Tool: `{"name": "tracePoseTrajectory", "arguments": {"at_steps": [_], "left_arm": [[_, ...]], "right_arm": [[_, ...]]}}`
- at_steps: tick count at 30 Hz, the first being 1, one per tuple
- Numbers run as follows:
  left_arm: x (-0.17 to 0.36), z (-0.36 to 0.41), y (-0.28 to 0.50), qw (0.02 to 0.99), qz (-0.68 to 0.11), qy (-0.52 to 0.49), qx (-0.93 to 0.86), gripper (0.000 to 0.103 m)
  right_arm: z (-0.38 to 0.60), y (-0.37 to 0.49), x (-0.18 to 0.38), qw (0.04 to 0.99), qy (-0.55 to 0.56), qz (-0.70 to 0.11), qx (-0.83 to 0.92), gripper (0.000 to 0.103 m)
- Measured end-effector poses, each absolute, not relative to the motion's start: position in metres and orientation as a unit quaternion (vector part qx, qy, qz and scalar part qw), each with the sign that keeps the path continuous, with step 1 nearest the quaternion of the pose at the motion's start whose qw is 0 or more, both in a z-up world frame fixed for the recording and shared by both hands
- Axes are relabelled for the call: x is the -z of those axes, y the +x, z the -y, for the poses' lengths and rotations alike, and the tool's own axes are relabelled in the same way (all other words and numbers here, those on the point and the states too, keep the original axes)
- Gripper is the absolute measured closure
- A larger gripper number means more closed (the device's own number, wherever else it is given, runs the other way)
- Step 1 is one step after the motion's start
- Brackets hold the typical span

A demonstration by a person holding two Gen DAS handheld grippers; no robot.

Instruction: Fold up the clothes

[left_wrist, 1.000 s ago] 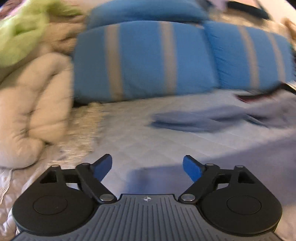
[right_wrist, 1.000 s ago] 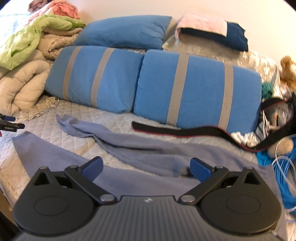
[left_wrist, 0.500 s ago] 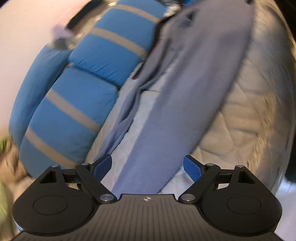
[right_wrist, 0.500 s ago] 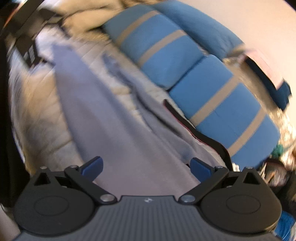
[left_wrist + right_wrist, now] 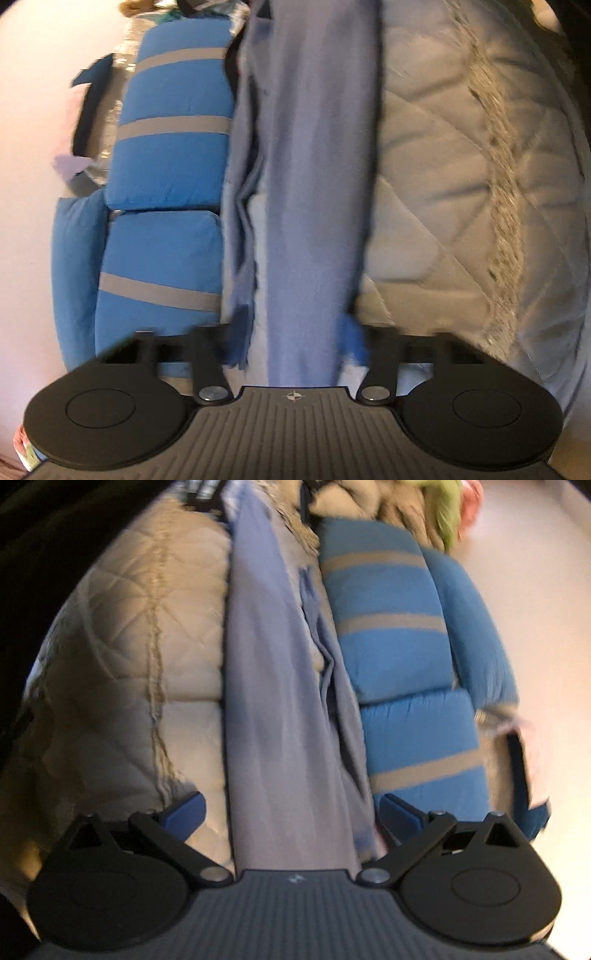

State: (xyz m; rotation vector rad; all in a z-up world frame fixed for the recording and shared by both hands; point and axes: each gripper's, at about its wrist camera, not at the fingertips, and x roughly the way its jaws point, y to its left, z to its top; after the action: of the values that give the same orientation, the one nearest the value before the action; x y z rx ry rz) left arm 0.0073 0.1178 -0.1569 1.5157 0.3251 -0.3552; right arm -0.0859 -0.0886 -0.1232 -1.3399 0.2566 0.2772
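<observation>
A long blue-grey garment lies stretched across the quilted bed. In the left wrist view it runs straight away from my left gripper, whose blue fingers sit on either side of its near end, narrowed around it but blurred. In the right wrist view the same garment runs away from my right gripper, which is open with the fabric's near end between its fingers. Both views are rolled sideways.
Blue pillows with grey stripes line one side of the garment, also in the right wrist view. The beige quilted bedspread lies on the other side. Rolled blankets and a green cloth are piled at the far end.
Both grippers have rolled sideways and moved to opposite ends of the garment, looking along its length. The left gripper's fingers have come closer together around the fabric. The right gripper stays open.
</observation>
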Motion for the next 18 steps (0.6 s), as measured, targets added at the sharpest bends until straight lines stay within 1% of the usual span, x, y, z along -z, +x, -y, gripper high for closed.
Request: {"name": "tracePoseTrajectory", "arguments": {"at_steps": [2,4,5,7,8,9,10,11,12,14,18], "left_arm": [[0.161,-0.117,0.009,0.693,-0.146,0.688,0.157,0.088],[0.165,-0.116,0.010,0.686,-0.146,0.696,0.155,0.090],[0.167,-0.115,0.011,0.683,-0.146,0.699,0.154,0.097],[0.168,-0.116,0.012,0.680,-0.143,0.703,0.151,0.100],[0.167,-0.117,0.009,0.682,-0.141,0.702,0.148,0.100],[0.165,-0.118,0.010,0.685,-0.143,0.699,0.148,0.100],[0.163,-0.119,0.009,0.687,-0.143,0.697,0.147,0.100],[0.162,-0.119,0.009,0.688,-0.145,0.696,0.146,0.100],[0.160,-0.119,0.008,0.691,-0.150,0.692,0.144,0.100],[0.156,-0.117,0.008,0.697,-0.159,0.685,0.142,0.101],[0.153,-0.117,-0.006,0.697,-0.165,0.685,0.136,0.101]], "right_arm": [[0.085,-0.087,0.134,0.753,-0.641,-0.094,-0.117,0.000],[0.082,-0.085,0.142,0.738,-0.664,-0.074,-0.100,0.000],[0.082,-0.085,0.146,0.729,-0.675,-0.066,-0.091,0.000],[0.082,-0.085,0.154,0.709,-0.699,-0.052,-0.076,0.002],[0.082,-0.084,0.157,0.702,-0.707,-0.051,-0.072,0.008],[0.083,-0.083,0.159,0.696,-0.712,-0.055,-0.070,0.017],[0.084,-0.081,0.161,0.692,-0.716,-0.061,-0.072,0.024],[0.084,-0.080,0.162,0.688,-0.718,-0.070,-0.077,0.039],[0.085,-0.080,0.165,0.681,-0.723,-0.082,-0.090,0.066],[0.089,-0.083,0.170,0.661,-0.733,-0.109,-0.122,0.101],[0.094,-0.092,0.170,0.650,-0.737,-0.118,-0.145,0.103]]}}
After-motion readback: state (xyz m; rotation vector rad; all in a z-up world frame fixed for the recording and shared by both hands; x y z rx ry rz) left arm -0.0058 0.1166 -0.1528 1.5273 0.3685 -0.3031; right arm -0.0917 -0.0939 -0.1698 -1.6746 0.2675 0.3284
